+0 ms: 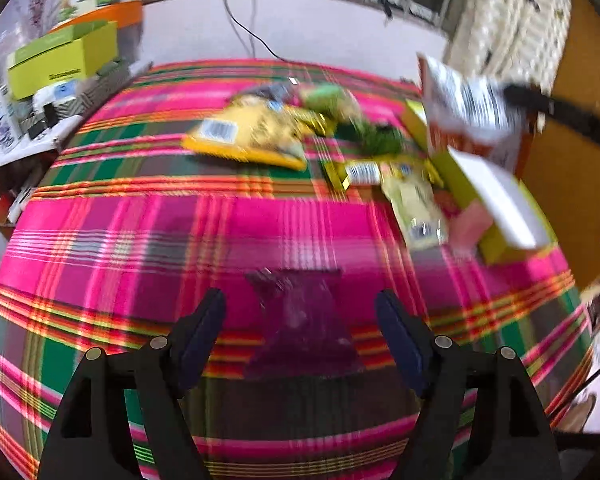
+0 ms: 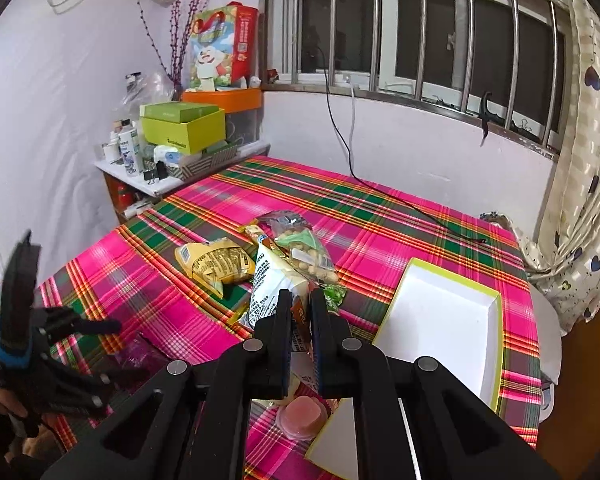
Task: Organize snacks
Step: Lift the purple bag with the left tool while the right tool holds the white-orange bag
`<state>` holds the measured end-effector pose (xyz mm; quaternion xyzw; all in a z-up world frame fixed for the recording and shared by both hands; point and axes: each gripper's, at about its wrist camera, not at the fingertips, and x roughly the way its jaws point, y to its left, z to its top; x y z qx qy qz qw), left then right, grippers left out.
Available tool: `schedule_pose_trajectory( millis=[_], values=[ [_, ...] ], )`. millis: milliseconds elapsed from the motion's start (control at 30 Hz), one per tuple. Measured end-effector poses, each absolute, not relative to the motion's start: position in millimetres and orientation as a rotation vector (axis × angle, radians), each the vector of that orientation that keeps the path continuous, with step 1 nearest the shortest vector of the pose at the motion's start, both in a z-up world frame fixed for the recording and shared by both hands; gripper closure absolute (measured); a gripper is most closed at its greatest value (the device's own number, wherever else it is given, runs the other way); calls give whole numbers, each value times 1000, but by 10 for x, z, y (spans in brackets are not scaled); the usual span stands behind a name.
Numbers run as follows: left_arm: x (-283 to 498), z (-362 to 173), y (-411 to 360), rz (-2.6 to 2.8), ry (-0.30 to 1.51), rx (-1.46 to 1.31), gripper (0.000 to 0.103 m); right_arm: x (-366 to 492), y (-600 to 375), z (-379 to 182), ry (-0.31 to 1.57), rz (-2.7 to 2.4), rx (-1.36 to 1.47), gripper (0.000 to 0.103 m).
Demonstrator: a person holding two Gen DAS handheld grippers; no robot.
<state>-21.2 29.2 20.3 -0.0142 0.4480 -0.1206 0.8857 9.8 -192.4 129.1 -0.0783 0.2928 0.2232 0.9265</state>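
Observation:
My left gripper (image 1: 300, 312) is open, low over the plaid table, with a purple translucent packet (image 1: 300, 320) lying between its fingers. My right gripper (image 2: 300, 304) is shut on a white snack packet (image 2: 266, 284) with printed text and holds it above the table; the same packet (image 1: 468, 116) hangs in the air in the left wrist view. A yellow snack bag (image 2: 216, 264), a clear bag of round snacks (image 2: 308, 248) and a pink jelly cup (image 2: 304, 416) lie on the cloth. An open white tray with a green rim (image 2: 440, 320) sits to the right.
The plaid tablecloth (image 2: 380, 216) covers the table. A side shelf with green boxes (image 2: 184, 128), bottles and an orange bin stands at the far left. A black cable (image 2: 400, 200) runs across the far side. A curtain (image 2: 588, 160) hangs on the right.

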Motion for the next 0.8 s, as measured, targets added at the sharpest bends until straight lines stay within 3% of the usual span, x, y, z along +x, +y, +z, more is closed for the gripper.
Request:
schedule_pose_trajectory(
  millis=[133,200,600,633,667,800],
  values=[
    [-186,50,205,-215,988,35,27,82,-1932,1289,603,454,-157,96],
    [-235,56,157,-189,964,85,45,81,-1944,1292,604,452,-156,96],
    [-297,410,24,-164,861,69,52,29,-1979,1357,584,453,-151,96],
    [-298,447,-2,-167,854,69,56,18,-1983,1368,581,452,-151,96],
    [-293,482,-24,-159,846,72,88,10,-1991,1377,579,450,-150,96],
    [-258,597,-86,-158,818,64,90,-7,-2043,1387,576,439,-143,96]
  ],
)
